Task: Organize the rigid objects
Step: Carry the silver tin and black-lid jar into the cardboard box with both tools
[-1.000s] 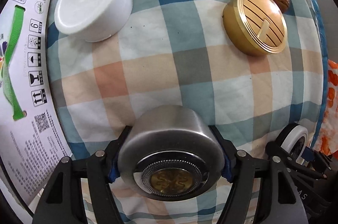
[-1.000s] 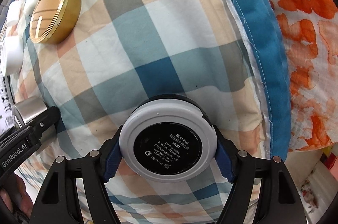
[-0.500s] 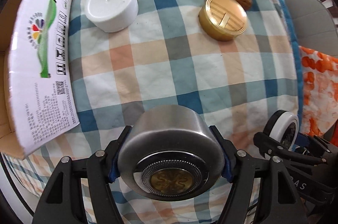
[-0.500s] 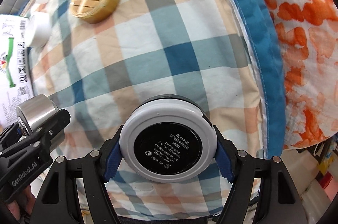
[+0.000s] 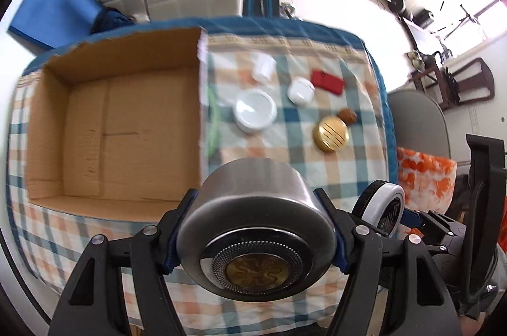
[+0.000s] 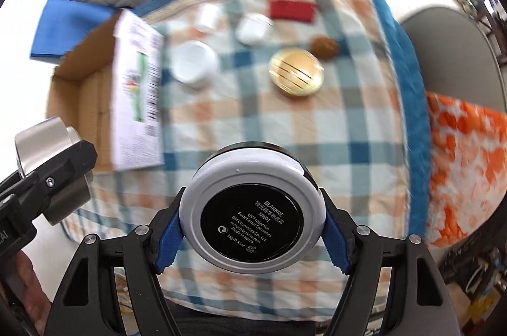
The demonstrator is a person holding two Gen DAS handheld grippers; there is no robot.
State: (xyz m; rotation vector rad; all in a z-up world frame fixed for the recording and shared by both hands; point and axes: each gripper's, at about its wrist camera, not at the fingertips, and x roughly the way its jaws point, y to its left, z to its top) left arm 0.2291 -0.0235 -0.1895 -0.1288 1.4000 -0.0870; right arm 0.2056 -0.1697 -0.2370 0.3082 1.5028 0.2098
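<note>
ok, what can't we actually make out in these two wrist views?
- Left wrist: cardboard box near corner, hidden behind the silver tin in the left gripper.
- Right wrist: white jar and earbud case details, motion-blurred.
- Right wrist: box print, blurred.
- Right wrist: cloth behind the compact in the right gripper.

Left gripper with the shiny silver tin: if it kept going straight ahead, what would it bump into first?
Probably the right wall of the cardboard box or the checked cloth beside it. The left gripper holds the silver tin high above; depth is unclear.
</note>
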